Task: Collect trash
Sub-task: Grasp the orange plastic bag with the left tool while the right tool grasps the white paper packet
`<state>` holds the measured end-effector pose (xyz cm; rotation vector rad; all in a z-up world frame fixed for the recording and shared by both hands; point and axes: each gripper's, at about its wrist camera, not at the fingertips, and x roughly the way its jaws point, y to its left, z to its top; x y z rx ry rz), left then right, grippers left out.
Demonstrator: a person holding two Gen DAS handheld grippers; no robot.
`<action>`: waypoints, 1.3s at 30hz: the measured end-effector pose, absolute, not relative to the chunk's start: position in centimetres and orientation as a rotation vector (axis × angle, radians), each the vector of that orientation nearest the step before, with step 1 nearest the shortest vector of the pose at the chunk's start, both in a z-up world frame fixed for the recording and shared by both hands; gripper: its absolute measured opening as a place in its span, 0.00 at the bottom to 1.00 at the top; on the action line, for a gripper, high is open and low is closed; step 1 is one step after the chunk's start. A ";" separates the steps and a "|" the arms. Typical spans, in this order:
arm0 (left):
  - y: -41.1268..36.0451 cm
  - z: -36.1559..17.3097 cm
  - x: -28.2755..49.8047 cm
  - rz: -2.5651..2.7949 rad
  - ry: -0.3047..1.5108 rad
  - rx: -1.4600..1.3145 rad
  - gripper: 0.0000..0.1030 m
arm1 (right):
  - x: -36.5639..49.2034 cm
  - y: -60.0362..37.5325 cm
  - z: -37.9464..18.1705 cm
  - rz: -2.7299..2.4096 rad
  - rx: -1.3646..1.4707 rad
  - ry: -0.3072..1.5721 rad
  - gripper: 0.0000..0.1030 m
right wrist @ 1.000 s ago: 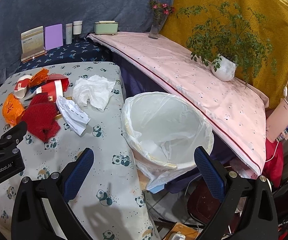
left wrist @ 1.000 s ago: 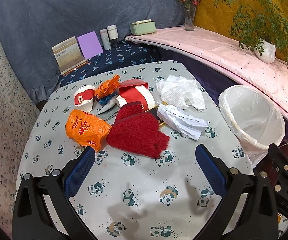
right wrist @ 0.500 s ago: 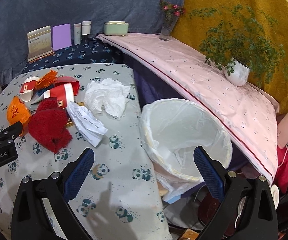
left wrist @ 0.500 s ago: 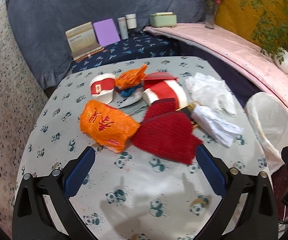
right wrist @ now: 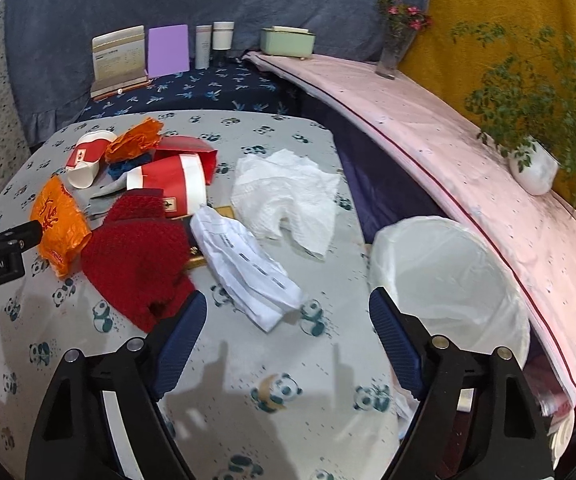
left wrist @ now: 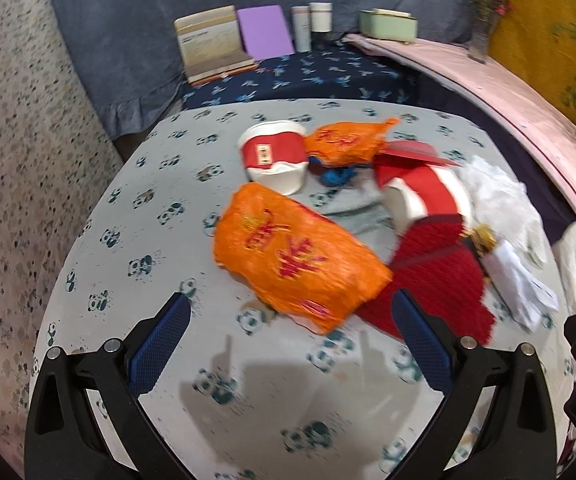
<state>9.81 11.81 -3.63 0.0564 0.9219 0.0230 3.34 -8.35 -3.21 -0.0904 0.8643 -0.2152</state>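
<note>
Left gripper (left wrist: 290, 334) moved closer to orange bag (left wrist: 296, 254), jaws spread, empty. Right gripper (right wrist: 288, 326) spread, empty; only its view shows whole lined bin (right wrist: 454, 284). Two red-white cups, two orange bags.

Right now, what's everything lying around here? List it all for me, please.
Orange wrappers: two, orange, left of the pile.
Paper cups: two, red and white, lying tipped.
Knitted cloth: one, red, front of the pile.
Tissue: one, white, crumpled.
Folded paper: one, white, beside the cloth.
Bin: one, white liner, off the table's right edge.
Table: one, panda-print cover.
Potted plant: one, green, on the pink ledge.
Left gripper: open, before the big wrapper.
Right gripper: open, near the paper.
</note>
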 end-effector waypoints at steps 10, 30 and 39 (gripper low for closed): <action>13.4 -5.3 14.3 0.014 1.006 -0.049 0.93 | 7.9 -7.3 -5.8 -0.173 -0.092 0.928 0.69; 13.3 -8.2 16.1 -0.010 1.086 -0.089 0.28 | 9.4 -7.3 -8.8 -0.087 -0.023 1.010 0.34; 12.1 -4.1 12.6 -0.057 0.965 -0.020 0.21 | 7.1 -6.6 -5.5 -0.048 0.009 0.927 0.23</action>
